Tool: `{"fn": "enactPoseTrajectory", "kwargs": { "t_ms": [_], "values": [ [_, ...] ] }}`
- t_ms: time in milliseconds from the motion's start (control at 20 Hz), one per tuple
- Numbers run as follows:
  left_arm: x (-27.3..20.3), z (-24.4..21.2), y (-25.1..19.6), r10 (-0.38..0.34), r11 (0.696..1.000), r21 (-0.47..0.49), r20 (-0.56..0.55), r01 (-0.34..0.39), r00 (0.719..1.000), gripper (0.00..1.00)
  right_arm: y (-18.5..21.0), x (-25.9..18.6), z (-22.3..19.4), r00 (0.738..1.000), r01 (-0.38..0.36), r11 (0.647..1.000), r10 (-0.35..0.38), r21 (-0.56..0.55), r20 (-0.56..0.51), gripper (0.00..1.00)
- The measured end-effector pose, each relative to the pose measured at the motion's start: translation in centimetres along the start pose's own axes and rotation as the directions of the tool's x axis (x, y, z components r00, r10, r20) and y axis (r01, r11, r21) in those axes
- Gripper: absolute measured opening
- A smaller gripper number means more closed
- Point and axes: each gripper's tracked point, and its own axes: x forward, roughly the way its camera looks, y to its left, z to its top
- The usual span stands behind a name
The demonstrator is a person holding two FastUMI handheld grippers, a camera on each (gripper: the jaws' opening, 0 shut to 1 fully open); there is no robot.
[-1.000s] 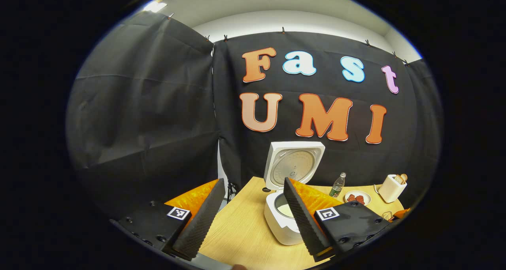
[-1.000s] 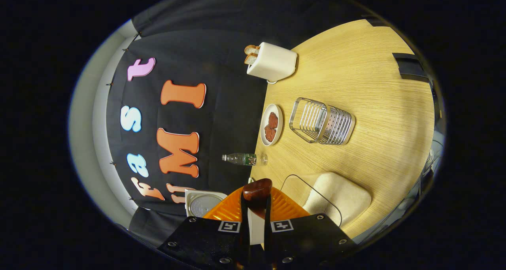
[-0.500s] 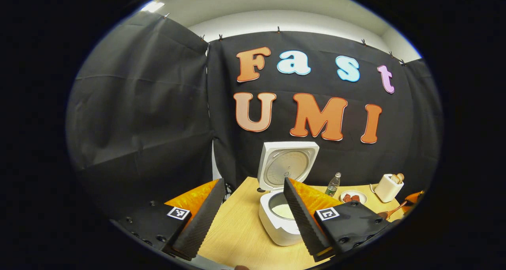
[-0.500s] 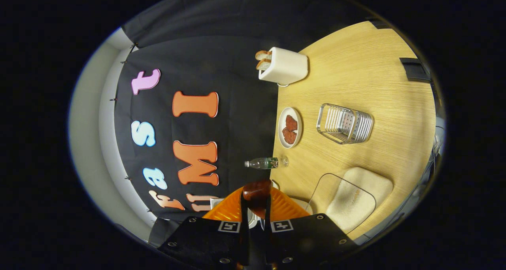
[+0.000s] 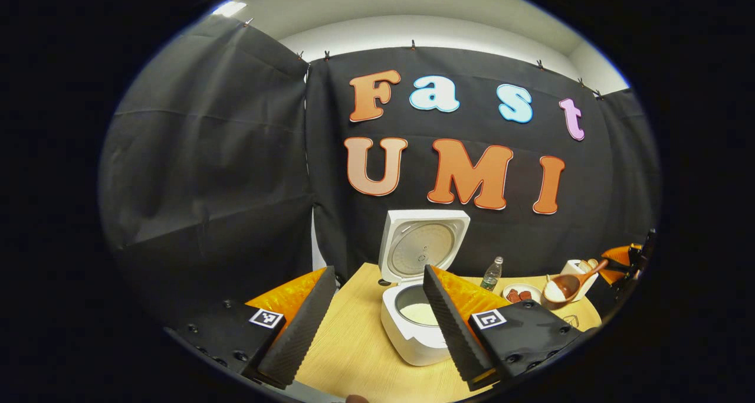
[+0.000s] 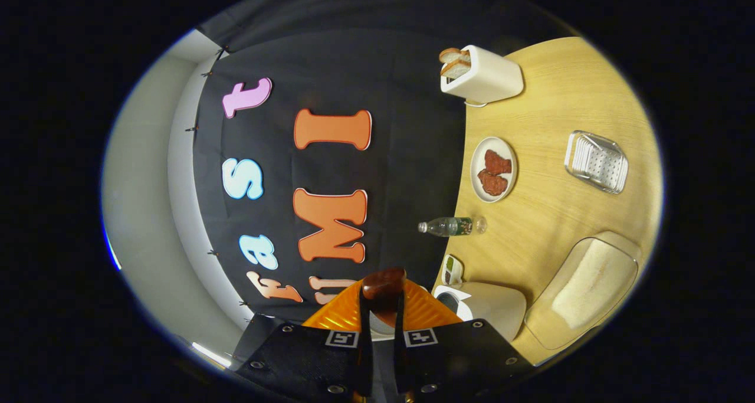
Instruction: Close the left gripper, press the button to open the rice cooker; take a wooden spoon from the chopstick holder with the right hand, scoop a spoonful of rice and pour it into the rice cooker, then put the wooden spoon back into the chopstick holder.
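The wooden spoon has come into the right of the left gripper view, its bowl heaped with rice, carried by the right gripper at the right edge. The left gripper is spread wide, grasping nothing; the open rice cooker stands on the counter at lower centre.

In the right gripper view, the right gripper is clenched on the spoon handle. The chopstick holder sits upper right, the rice tray lower right.

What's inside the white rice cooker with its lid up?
Inside the open white rice cooker there is a metal-looking inner pot with a pale layer of white rice at the bottom. The left gripper's black ridged finger covers the pot's right part.
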Motion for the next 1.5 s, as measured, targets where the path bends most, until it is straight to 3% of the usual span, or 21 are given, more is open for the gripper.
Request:
{"fn": "enactPoseTrajectory", "kwargs": {
  "t_ms": [350,700,1200,1500],
  "values": [
    [0.1,-0.7,1.3,0.018,1.000,-0.023,-0.013,-0.019,1.000,1.00,3.9,8.6,-5.3,0.997,-0.036,0.996,0.030,-0.079,-0.073,0.14],
    [0.1,-1.8,3.2,0.036,0.999,-0.030,-0.040,-0.037,0.999,1.00,4.8,15.0,-9.7,0.996,-0.035,0.960,0.011,-0.277,-0.086,0.13],
    [0.7,-2.5,5.5,0.071,0.996,-0.049,-0.055,-0.073,0.996,1.00,5.6,18.4,-12.2,0.998,-0.036,0.872,0.003,-0.488,-0.069,0.14],
    [1.0,-2.7,5.9,0.068,0.996,-0.057,-0.058,-0.072,0.996,1.00,5.5,19.1,-12.8,0.999,-0.025,0.792,-0.009,-0.610,-0.052,0.14]
  ]
}}
